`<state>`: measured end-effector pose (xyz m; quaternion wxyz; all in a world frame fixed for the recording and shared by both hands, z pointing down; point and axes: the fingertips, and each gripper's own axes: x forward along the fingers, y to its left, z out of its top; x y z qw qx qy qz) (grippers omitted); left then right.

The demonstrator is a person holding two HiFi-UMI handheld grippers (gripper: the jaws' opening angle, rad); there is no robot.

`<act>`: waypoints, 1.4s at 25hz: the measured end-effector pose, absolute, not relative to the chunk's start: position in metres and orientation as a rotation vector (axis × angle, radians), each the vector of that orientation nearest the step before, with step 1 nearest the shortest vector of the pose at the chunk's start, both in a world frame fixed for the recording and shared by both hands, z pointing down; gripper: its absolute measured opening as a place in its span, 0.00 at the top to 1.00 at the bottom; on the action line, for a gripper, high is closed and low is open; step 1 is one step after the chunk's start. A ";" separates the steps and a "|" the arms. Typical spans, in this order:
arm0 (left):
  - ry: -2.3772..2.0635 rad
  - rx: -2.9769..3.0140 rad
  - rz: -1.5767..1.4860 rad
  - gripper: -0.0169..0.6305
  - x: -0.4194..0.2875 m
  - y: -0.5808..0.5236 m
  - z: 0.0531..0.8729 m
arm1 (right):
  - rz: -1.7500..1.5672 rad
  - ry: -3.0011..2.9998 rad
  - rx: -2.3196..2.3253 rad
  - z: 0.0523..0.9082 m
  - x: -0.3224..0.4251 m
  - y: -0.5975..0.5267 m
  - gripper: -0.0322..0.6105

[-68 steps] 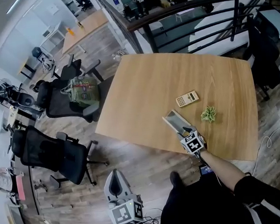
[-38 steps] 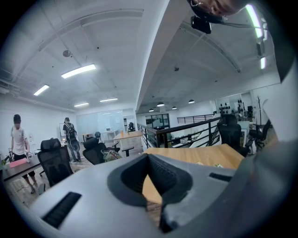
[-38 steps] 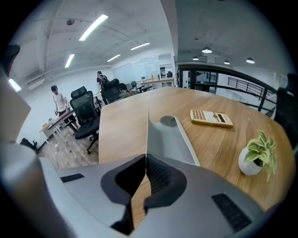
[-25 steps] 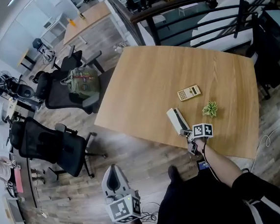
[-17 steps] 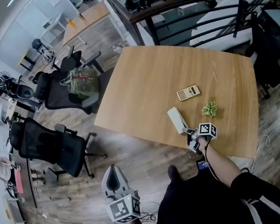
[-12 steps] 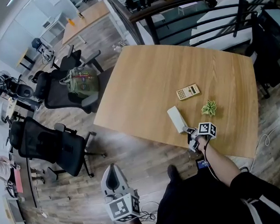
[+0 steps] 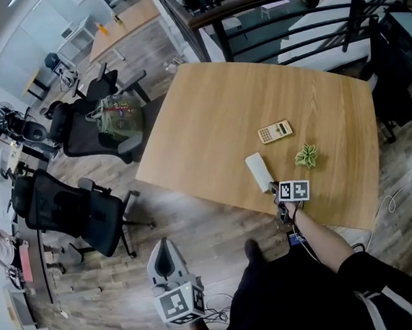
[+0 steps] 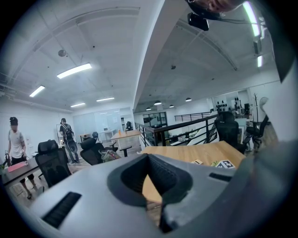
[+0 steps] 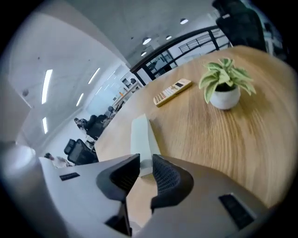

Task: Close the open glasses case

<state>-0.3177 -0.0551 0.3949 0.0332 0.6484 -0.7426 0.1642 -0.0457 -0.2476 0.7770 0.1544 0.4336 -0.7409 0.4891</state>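
Right gripper (image 9: 145, 160): jaws partway apart, just been opening, pads clear of the glasses case (image 9: 141, 137), whose near end sits between them. The case lies closed on the surface (image 9: 209, 135). Probable step: release. Next: withdraw without dragging the case.

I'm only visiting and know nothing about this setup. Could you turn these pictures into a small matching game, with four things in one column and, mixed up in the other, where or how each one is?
Things
1. glasses case
2. calculator
3. potted plant
4. left gripper

Descriptions
A. held over the floor, off the table, jaws together
B. standing upright, to the right of the case in the head view
C. beige, lying farthest from the table's near edge
D. pale grey, lying flat with its lid shut

Pairs: 1-D, 2-C, 3-B, 4-A
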 end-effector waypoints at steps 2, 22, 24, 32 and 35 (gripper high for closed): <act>-2.283 1.996 0.507 0.98 -0.318 -0.055 0.396 | 1.215 -2.116 1.248 0.775 -0.045 -0.250 0.79; -2.245 1.965 0.490 0.98 -0.321 -0.056 0.405 | 0.553 -2.136 0.987 0.773 -0.058 -0.259 0.93; -2.239 1.979 0.503 0.98 -0.321 -0.056 0.408 | 0.541 -2.148 0.948 0.774 -0.059 -0.257 0.93; -2.232 1.987 0.491 0.98 -0.319 -0.058 0.408 | 0.524 -2.142 0.949 0.774 -0.059 -0.253 0.93; -2.214 1.982 0.483 0.98 -0.320 -0.058 0.413 | 0.431 -2.138 0.941 0.771 -0.062 -0.251 0.93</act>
